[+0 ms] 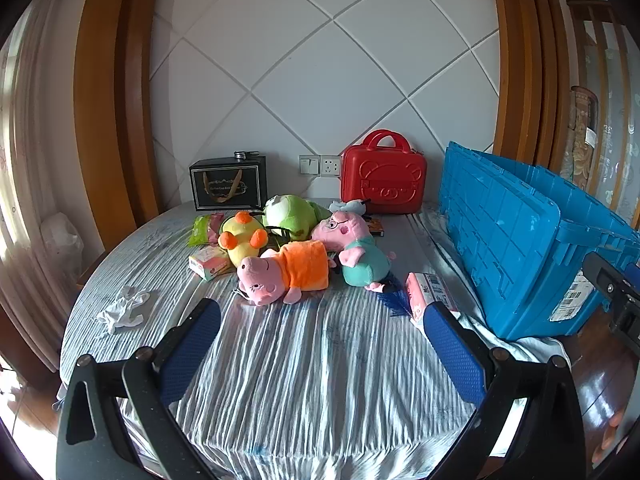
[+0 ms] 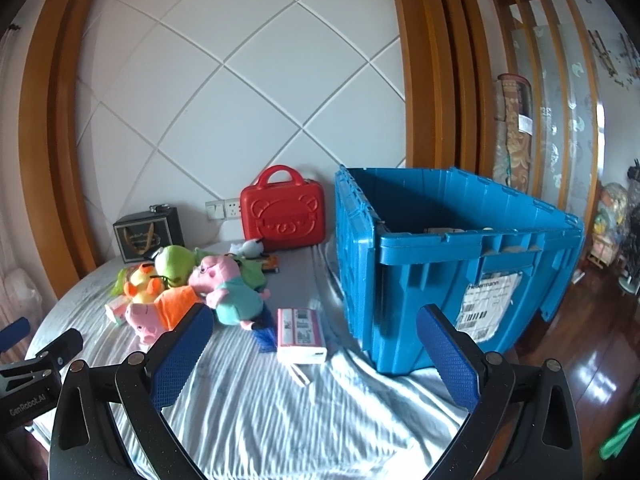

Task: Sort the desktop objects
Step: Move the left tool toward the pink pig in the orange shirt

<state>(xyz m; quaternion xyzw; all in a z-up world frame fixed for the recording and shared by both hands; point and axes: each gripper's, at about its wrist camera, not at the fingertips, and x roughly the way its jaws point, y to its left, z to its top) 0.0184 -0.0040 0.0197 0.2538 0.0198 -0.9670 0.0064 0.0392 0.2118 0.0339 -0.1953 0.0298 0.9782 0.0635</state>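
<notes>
In the left wrist view, the left gripper (image 1: 322,322) stood wide open with nothing between its blue pads, hanging over the wrinkled striped cloth (image 1: 304,360) of the table. The heap of plush toys lay well ahead of it: a pink pig in orange (image 1: 286,276) nearest, a pig in teal (image 1: 358,254) to its right, a yellow duck (image 1: 240,240) and a green plush (image 1: 294,214) behind. A pink box (image 1: 428,294) lay just beyond the right finger, beside the blue crate (image 1: 520,236).

In the right wrist view, the right gripper (image 2: 316,330) was likewise spread open and empty. The pink box (image 2: 300,334) lay just ahead between its fingers, the blue crate (image 2: 452,264) stood ahead to the right, and the pig in orange (image 2: 160,314) sat just beyond the left finger
</notes>
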